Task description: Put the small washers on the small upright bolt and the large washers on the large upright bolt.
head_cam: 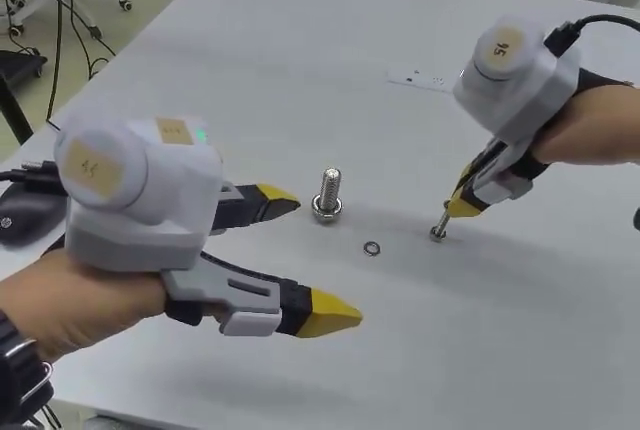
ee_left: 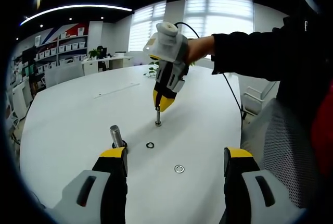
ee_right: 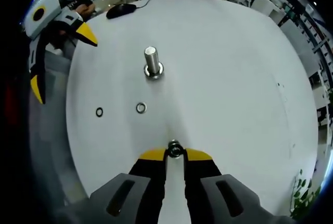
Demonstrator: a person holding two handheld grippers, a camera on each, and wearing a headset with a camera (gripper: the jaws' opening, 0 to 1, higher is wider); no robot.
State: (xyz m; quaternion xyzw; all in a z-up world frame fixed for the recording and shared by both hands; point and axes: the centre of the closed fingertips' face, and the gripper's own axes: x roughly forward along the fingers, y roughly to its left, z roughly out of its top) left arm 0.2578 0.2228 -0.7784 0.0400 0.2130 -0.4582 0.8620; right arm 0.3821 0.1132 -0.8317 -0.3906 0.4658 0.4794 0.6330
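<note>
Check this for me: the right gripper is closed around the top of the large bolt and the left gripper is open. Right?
Not the large bolt: the right gripper is closed around the top of the small bolt, as the right gripper view shows. The left gripper is indeed open.

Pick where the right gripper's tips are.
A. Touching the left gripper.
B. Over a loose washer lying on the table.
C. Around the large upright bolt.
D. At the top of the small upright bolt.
D: the right gripper has its tips closed together at the top of the small bolt, apart from the large bolt.
</note>
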